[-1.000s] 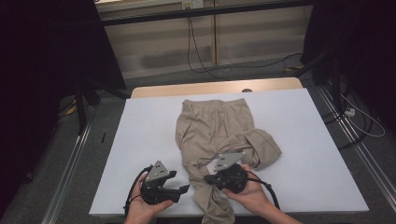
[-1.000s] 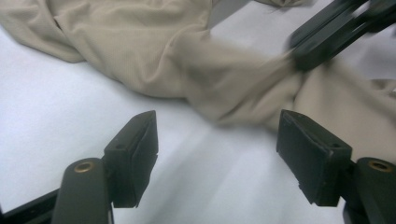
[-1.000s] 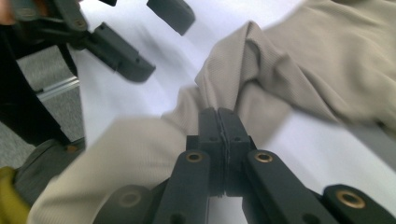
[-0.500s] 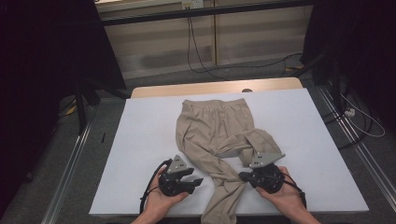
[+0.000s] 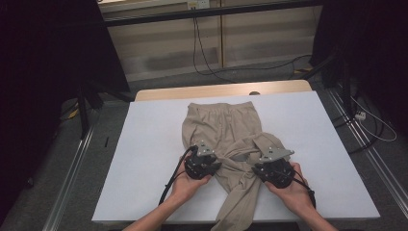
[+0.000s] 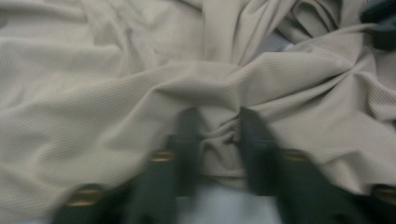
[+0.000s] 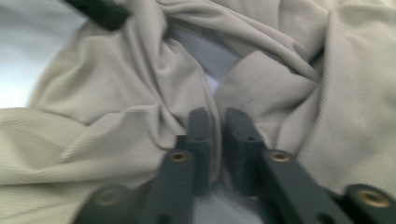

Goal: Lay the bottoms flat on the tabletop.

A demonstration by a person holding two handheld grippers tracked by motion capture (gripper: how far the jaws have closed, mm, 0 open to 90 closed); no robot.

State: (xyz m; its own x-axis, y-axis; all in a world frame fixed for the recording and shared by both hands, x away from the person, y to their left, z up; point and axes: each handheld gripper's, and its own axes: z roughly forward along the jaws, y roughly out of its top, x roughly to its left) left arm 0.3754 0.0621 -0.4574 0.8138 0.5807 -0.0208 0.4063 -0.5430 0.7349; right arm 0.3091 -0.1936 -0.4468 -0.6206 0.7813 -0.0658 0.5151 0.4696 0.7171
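The trousers [image 5: 226, 139] lie on the white desk [image 5: 144, 159], waistband toward the far edge and near its middle, the legs running toward the near edge, where one leg hangs over it. The cloth is crumpled and twisted across the middle, with a small gap of bare desk showing between the folds. The left gripper [image 5: 211, 166] sits on the left side of the trousers, held by the left hand [image 5: 185, 185] coming in from the near edge. In the left gripper view its jaws have just been closing and now stand a little apart, with a bunched ridge of fabric [image 6: 219, 135] between them; the pads press on that ridge from both sides, so the cloth is pinched. The right gripper [image 5: 262, 166] sits on the right side of the trousers, held by the right hand [image 5: 293, 190], just beside a folded-back leg. In the right gripper view its jaws have just been opening a little from fully together; they stand nearly together, with a thin fold of cloth [image 7: 217, 135] running down into the narrow slot between them, and the pads seem to rest against it. The two grippers lie near each other, with the twisted middle of the trousers between them, both low on the cloth and closer to the near edge than the far one
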